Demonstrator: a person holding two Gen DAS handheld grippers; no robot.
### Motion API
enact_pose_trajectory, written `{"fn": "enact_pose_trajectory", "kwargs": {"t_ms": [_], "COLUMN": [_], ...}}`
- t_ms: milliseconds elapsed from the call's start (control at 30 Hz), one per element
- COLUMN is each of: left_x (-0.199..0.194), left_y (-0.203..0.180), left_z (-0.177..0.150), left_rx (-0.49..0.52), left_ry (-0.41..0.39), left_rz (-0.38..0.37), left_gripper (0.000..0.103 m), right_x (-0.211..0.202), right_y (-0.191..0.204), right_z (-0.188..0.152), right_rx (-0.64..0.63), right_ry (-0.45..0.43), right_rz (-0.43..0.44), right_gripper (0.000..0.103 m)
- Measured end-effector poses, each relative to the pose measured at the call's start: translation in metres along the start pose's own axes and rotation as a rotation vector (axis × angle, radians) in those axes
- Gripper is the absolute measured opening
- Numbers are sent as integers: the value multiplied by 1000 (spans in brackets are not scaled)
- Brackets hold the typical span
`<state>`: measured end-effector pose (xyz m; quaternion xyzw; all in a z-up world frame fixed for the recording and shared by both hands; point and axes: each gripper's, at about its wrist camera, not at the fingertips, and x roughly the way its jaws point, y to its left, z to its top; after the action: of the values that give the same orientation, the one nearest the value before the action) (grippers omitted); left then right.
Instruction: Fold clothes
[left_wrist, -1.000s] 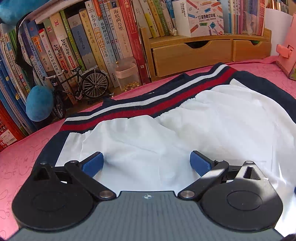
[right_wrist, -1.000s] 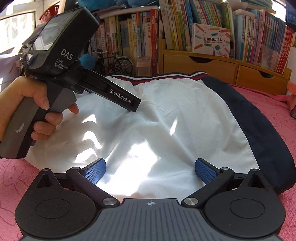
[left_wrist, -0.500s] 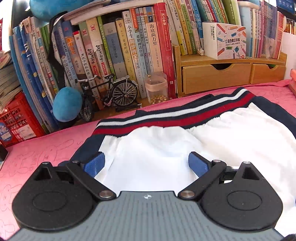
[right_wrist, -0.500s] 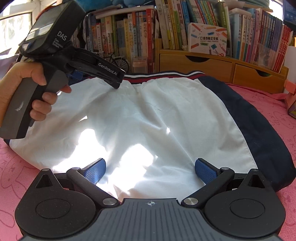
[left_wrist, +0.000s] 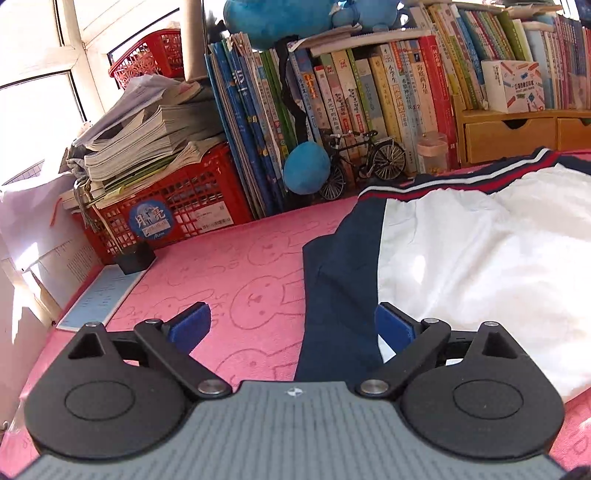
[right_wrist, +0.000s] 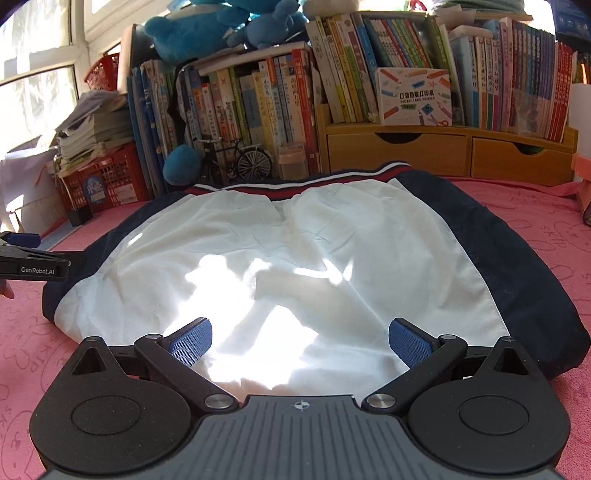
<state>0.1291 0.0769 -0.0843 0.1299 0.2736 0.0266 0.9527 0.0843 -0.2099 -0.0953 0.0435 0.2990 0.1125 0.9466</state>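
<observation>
On the pink rabbit-print cloth (left_wrist: 236, 258), a pair of white shorts (right_wrist: 295, 266) with navy side panels lies spread flat, its striped waistband (right_wrist: 295, 182) toward the bookshelf (right_wrist: 369, 74), presumably so that both side edges can be reached for a first fold. Left gripper (left_wrist: 291, 325): jaws wide apart, holding nothing, straddling the navy side panel (left_wrist: 340, 288) at the garment's left edge, a placement that suggests a pinch there comes next. Right gripper (right_wrist: 299, 338): likewise spread and empty, hovering over the near hem at mid-width. The left wrist view alone shows the crease in the navy panel and the red crate (left_wrist: 166, 210) with stacked papers close by. The right wrist view alone shows the whole garment outline, the sunlit patch on its white front, and the left gripper's tip (right_wrist: 35, 264) at the frame's left edge, just beside the cloth's left side.
</observation>
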Motion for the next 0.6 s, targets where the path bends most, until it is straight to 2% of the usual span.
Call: {"fn": "enact_pose_trajectory", "kwargs": {"t_ms": [67, 167, 233, 300, 400, 500, 567, 600], "left_x": [-7, 10, 22, 29, 30, 25, 21, 20], "left_y": [-11, -34, -49, -41, -21, 2, 11, 15], "left_z": [8, 3, 0, -16, -31, -30, -14, -6], "left_rx": [-56, -9, 25, 29, 37, 41, -7, -31], "left_ry": [-36, 16, 51, 82, 103, 115, 79, 61], "left_rz": [-101, -89, -78, -41, 23, 69, 73, 75], "left_gripper": [98, 98, 97, 98, 102, 101, 99, 98], "right_x": [5, 27, 51, 61, 40, 16, 1, -6], "right_y": [15, 39, 41, 16, -51, -90, -108, -112], "right_z": [15, 32, 37, 39, 35, 24, 25, 30], "right_rx": [-44, -157, -205, -176, -128, -195, -170, -147], "right_ry": [-17, -7, 74, 139, 108, 99, 88, 58], "right_rz": [23, 74, 19, -32, -54, -303, -410, -408], "right_gripper": [103, 103, 102, 102, 102, 103, 103, 103]}}
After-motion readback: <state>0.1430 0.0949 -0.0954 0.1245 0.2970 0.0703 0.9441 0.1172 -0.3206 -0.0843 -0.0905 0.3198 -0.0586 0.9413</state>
